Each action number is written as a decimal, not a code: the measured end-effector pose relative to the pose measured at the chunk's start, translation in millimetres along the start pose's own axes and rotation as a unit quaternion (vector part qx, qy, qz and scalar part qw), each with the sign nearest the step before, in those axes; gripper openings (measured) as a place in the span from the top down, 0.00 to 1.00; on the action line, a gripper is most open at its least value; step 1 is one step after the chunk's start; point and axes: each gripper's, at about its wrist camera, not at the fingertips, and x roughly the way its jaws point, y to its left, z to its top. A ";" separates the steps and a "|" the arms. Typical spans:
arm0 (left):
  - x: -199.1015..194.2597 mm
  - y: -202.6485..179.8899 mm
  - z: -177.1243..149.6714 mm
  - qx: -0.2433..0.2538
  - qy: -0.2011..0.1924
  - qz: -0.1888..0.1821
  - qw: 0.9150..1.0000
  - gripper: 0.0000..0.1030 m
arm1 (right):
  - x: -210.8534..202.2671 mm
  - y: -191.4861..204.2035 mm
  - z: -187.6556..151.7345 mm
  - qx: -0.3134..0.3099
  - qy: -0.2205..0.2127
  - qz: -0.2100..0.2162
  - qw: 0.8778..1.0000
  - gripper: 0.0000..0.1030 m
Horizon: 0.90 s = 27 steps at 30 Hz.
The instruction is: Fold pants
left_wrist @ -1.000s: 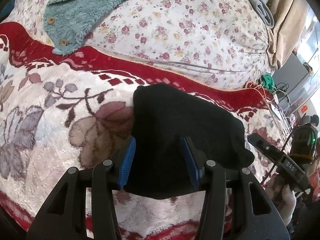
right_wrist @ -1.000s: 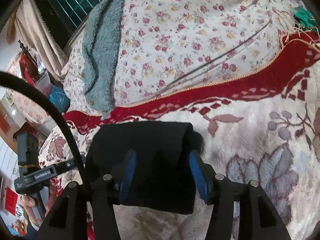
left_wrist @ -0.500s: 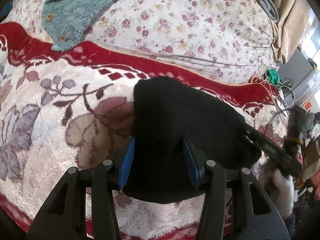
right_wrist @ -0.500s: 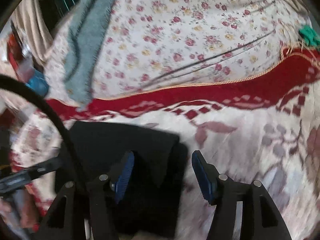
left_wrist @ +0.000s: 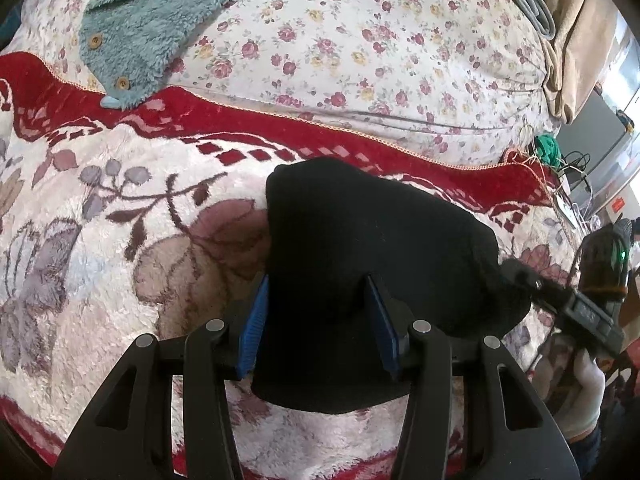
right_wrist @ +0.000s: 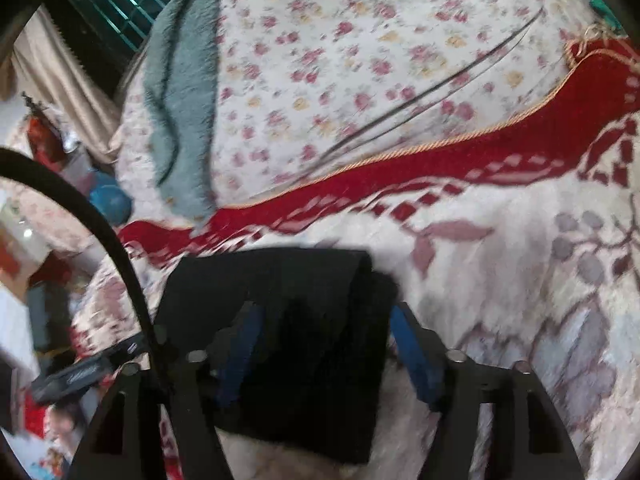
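Daylit bedroom: a plush floral blanket (left_wrist: 120, 264) overlaps a rose-print quilt (left_wrist: 360, 48); beige curtain (left_wrist: 576, 40) at right.

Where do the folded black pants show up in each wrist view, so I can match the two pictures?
Left wrist: the black pants fill the lower centre, running down between the left gripper's jaws.
Right wrist: the pants sit at bottom centre, between the right gripper's jaws, which have just been opening.
Shared landmark: the blanket's red border, crossing just beyond the pants in both.
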 end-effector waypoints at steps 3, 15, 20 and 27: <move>1.0 1.0 0.5 0.001 0.002 -0.004 1.000 0.53 | 6.7 -4.5 -6.6 0.010 0.019 0.023 1.000 0.25; 21.8 19.9 2.4 -0.019 0.016 -0.038 0.999 0.27 | 34.6 -13.0 -10.6 0.039 0.041 0.079 0.995 0.12; 37.5 21.5 1.4 -0.035 0.031 -0.062 0.997 0.17 | 40.8 -9.1 -10.5 0.024 0.047 0.072 0.996 0.09; 44.1 15.5 -0.9 -0.016 0.015 -0.064 0.998 0.14 | 42.3 -10.4 -10.5 0.011 0.027 0.054 0.998 0.31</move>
